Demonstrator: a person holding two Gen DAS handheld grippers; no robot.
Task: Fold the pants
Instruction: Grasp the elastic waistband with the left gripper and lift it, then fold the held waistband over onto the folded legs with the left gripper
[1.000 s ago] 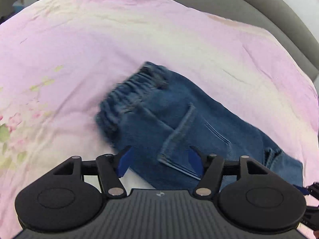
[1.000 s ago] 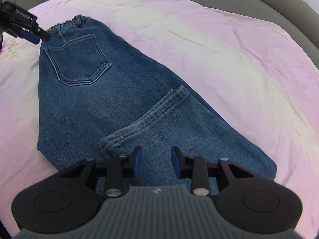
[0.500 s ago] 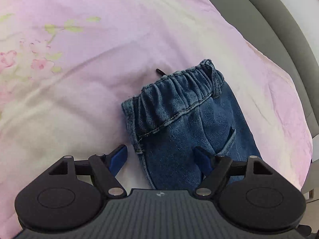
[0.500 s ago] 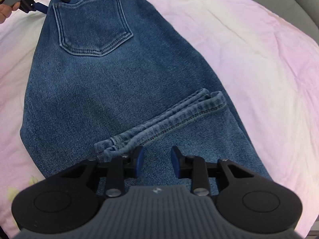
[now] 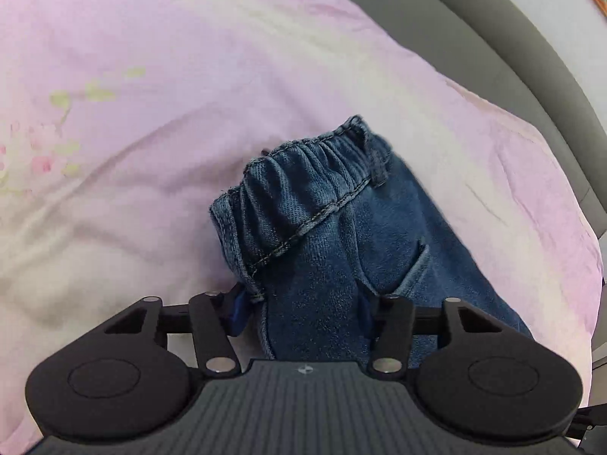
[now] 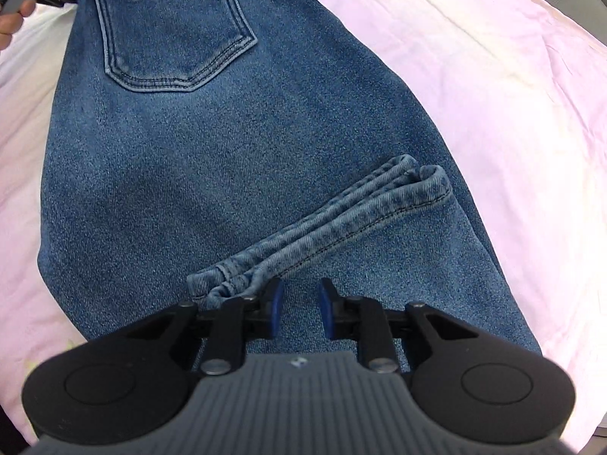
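Folded blue jeans (image 6: pixel 212 174) are worked on a pink bedsheet (image 5: pixel 144 121), a gripper at each end.

The left gripper (image 5: pixel 301 309), its jaws just closing, straddles the jeans' side edge below the elastic waistband (image 5: pixel 303 193); whether the pads press is hard to tell, the right pad being half hidden by denim. The right gripper (image 6: pixel 299 309), jaws narrowing but clasping nothing, hovers just beside the leg hems (image 6: pixel 334 223) folded onto the jeans. Beyond the back pocket (image 6: pixel 170 34), a hand (image 6: pixel 11 24) is cut off.
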